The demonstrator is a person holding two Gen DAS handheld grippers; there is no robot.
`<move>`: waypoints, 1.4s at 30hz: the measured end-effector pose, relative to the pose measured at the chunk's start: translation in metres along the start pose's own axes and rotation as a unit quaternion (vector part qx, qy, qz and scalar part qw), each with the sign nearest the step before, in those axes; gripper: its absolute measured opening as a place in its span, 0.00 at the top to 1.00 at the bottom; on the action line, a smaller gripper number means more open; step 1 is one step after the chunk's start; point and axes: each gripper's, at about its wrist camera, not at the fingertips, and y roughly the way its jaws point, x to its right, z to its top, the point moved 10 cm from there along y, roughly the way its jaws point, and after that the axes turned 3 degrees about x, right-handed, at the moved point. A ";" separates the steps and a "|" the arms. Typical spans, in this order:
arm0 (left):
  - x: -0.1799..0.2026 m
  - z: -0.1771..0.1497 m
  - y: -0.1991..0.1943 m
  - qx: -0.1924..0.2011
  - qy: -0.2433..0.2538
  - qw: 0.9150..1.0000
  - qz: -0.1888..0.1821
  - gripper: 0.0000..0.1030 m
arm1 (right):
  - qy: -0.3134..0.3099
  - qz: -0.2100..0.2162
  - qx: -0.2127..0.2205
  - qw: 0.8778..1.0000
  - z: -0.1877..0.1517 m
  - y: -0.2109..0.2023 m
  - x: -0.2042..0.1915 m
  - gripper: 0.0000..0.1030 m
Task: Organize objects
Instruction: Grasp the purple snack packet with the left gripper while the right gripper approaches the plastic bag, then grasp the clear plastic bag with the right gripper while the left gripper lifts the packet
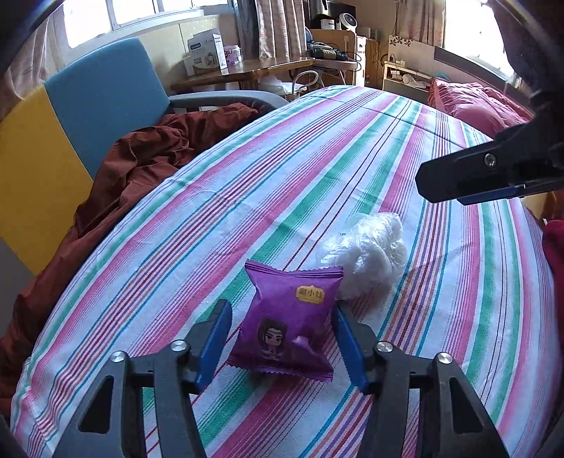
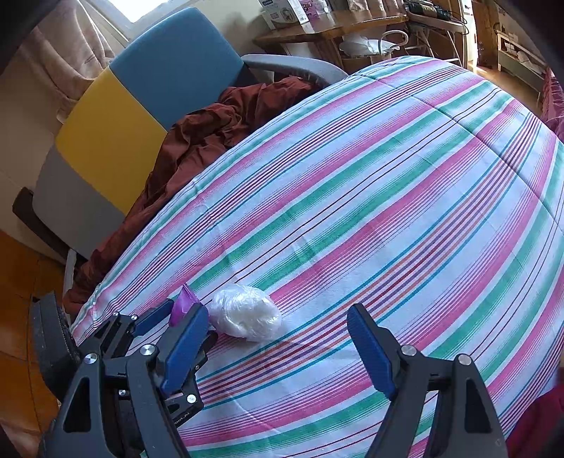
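Left gripper [image 1: 282,338] wide, straddling purple snack packet [image 1: 287,324]; right gripper [image 2: 278,347] wide, empty. Next: close squarely.

Bright daylight is admitted through blown-out windows [image 1: 141,14]; the bed [image 1: 317,158] is bowed by fisheye distortion, corners darkened.

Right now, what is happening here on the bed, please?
A person is tidying small things on a striped bedsheet with two hand-held tongs. The left tongs are around a purple snack packet; whether the pads already press on it is unclear. Just behind the packet lies a crumpled clear plastic bag, untouched. The right tongs hang open above the sheet, holding nothing.
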 end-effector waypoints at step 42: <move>0.023 -0.089 -0.099 -0.013 -0.219 0.972 0.088 0.63 | -0.044 0.009 -0.005 0.999 0.005 0.009 -0.018 0.20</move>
